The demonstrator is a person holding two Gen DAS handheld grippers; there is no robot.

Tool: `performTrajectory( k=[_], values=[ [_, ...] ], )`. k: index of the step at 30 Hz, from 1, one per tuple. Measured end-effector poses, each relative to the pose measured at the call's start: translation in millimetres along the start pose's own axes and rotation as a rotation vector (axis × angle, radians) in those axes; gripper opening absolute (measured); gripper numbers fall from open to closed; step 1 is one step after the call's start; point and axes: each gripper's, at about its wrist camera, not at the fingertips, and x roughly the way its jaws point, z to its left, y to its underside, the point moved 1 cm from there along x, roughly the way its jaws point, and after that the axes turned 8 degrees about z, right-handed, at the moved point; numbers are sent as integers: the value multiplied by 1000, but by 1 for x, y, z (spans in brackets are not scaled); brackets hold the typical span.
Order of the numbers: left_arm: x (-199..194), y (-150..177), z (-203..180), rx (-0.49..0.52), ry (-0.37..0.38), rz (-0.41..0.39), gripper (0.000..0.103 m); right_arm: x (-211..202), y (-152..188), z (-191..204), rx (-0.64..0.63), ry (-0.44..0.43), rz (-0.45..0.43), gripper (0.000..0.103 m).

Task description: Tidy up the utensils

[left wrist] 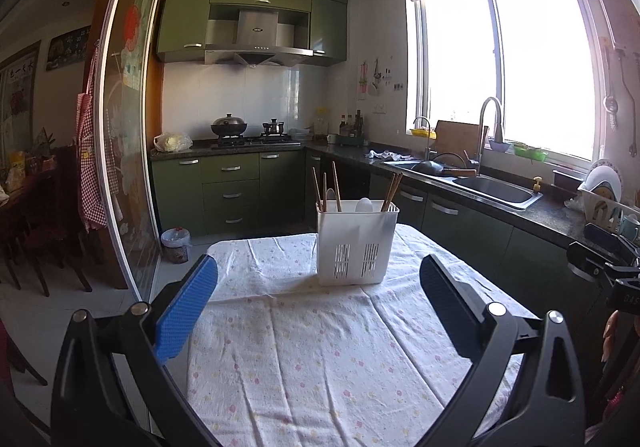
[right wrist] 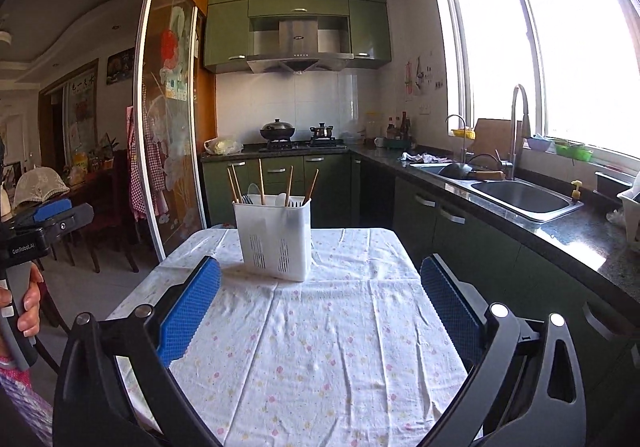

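Note:
A white plastic utensil holder (left wrist: 356, 247) stands upright at the far end of the cloth-covered table (left wrist: 320, 347). Wooden chopsticks (left wrist: 336, 191) and a white spoon (left wrist: 364, 204) stick out of it. It also shows in the right wrist view (right wrist: 276, 237), with chopsticks (right wrist: 262, 183) standing in it. My left gripper (left wrist: 319, 279) is open and empty, held back from the holder over the table. My right gripper (right wrist: 320, 279) is open and empty, also short of the holder. The left gripper shows at the left edge of the right wrist view (right wrist: 52, 213).
A green kitchen counter with a sink (left wrist: 496, 189) and tall faucet runs along the right. A dish rack (left wrist: 604, 207) stands at its near end. A stove with a wok (left wrist: 229, 125) is at the back. A glass sliding door (left wrist: 128, 151) and a bin (left wrist: 175, 245) stand left of the table.

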Motion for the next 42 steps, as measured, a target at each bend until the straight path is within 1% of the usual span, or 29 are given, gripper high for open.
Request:
performTrajectory(
  k=[5, 13, 20, 42],
  values=[
    [-4, 3, 3, -17, -14, 3, 96, 0, -3, 4, -14, -10, 7, 98],
    [-6, 4, 5, -14, -26, 6, 96, 8, -4, 8, -28, -21, 18, 98],
    [-2, 5, 5, -17, -26, 19, 96, 12, -4, 9, -36, -24, 30, 98],
    [-2, 6, 4, -21, -28, 17, 96, 20, -2, 13, -46, -35, 39, 98]
  ],
)
